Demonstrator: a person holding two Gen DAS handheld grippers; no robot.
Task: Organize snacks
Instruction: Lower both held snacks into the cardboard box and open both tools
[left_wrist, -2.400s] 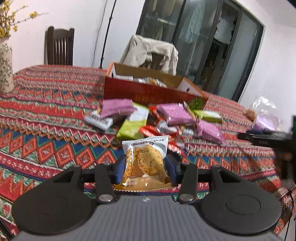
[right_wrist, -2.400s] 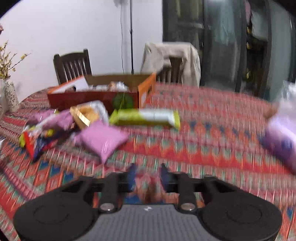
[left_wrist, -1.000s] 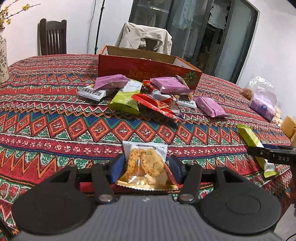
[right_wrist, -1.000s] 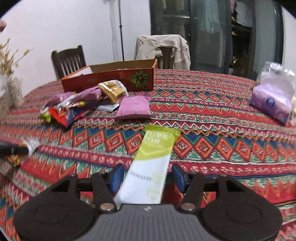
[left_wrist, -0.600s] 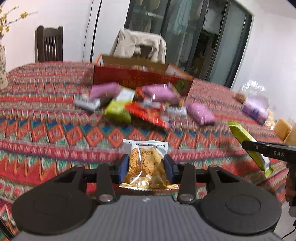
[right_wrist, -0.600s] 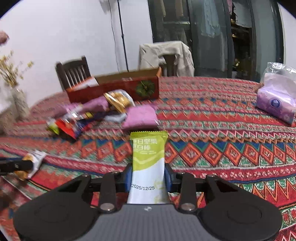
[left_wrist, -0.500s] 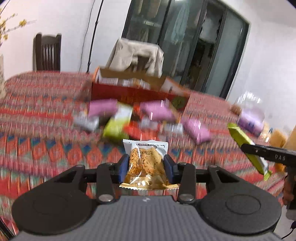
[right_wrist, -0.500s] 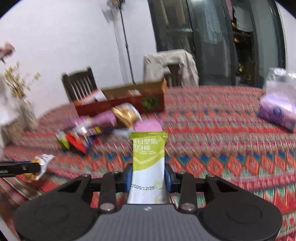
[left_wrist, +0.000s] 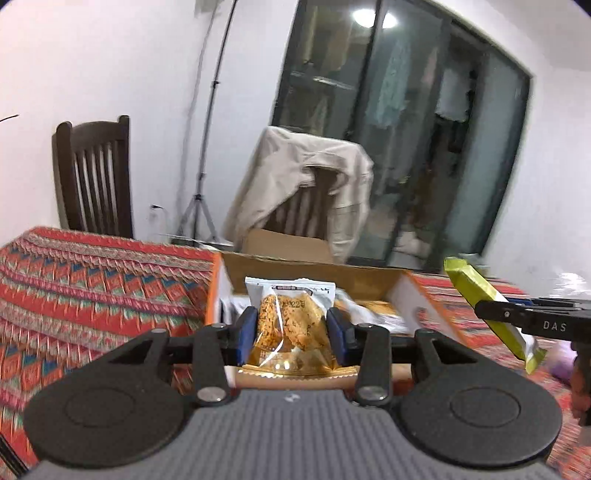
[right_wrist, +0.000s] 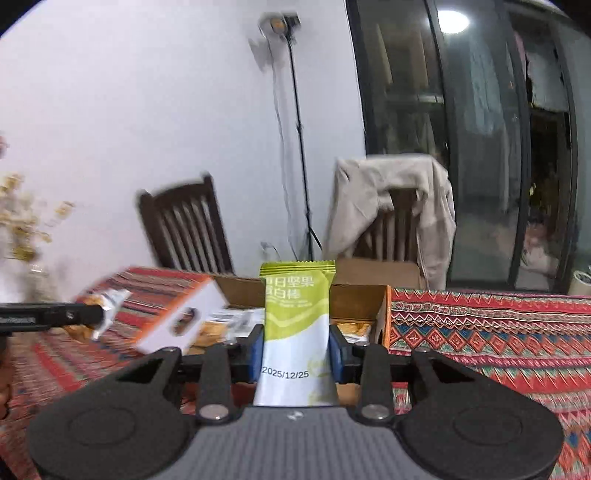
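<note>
My left gripper (left_wrist: 291, 328) is shut on a clear packet of golden crackers (left_wrist: 290, 325) and holds it over the near edge of the open cardboard snack box (left_wrist: 314, 275). My right gripper (right_wrist: 296, 347) is shut on a green and white nut bar (right_wrist: 297, 325), held upright just in front of the same box (right_wrist: 354, 295). The right gripper with its bar (left_wrist: 491, 314) shows at the right of the left wrist view. The left gripper's packet (right_wrist: 107, 306) shows at the left of the right wrist view. Several packets lie inside the box.
The table wears a red patterned cloth (left_wrist: 92, 280). A dark wooden chair (left_wrist: 92, 173) and a chair draped with a beige jacket (left_wrist: 310, 188) stand behind the table. A light stand (right_wrist: 295, 147) rises by the wall. Dried flowers (right_wrist: 18, 221) are far left.
Both grippers have moved forward from the snack pile to the box, each carrying its packet. The loose pile has dropped out of view below.
</note>
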